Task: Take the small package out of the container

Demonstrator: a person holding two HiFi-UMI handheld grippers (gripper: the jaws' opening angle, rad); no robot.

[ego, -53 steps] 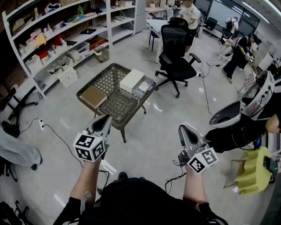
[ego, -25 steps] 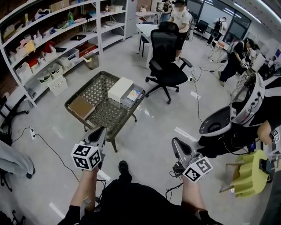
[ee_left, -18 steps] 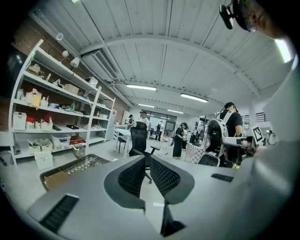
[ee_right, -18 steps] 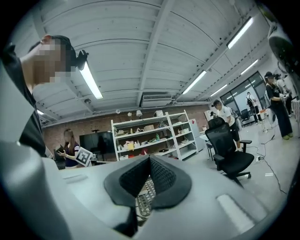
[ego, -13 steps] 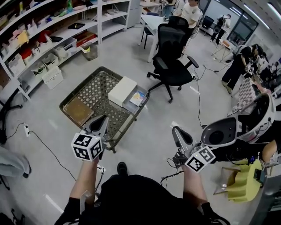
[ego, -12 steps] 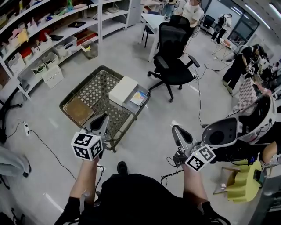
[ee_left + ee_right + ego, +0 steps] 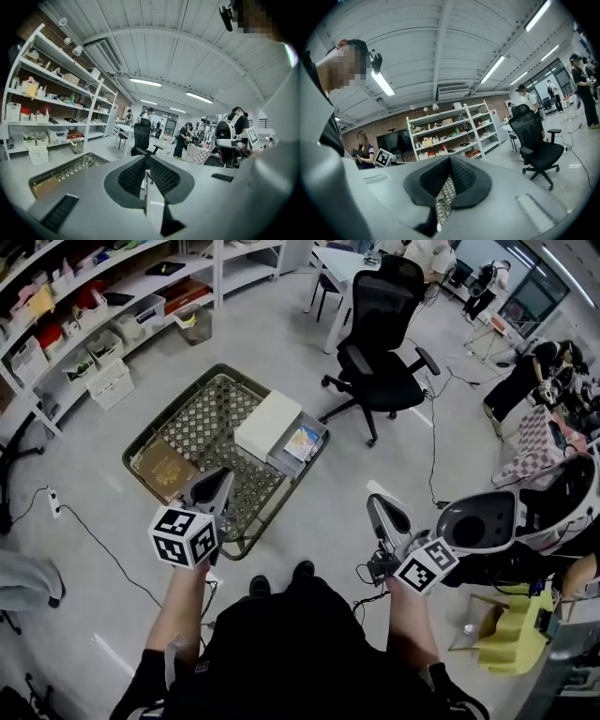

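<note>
A: Which step is this?
B: The approach, I'd say: nothing is touched yet. The left gripper, lower left of centre in the head view, has its tongs pressed together on nothing. So does the right gripper, lower right of centre

A: And the thing to fetch?
B: The small package, a colourful one, lies inside the grey container just above the middle of the frame. The container sits at the right end of the woven table, touching or just beside a white box

A: What does the next move call for?
B: Probably stepping nearer and bringing one gripper down over the container. Its tongs must be spread first, then pinch the package clear of the container's wall and the box
</note>
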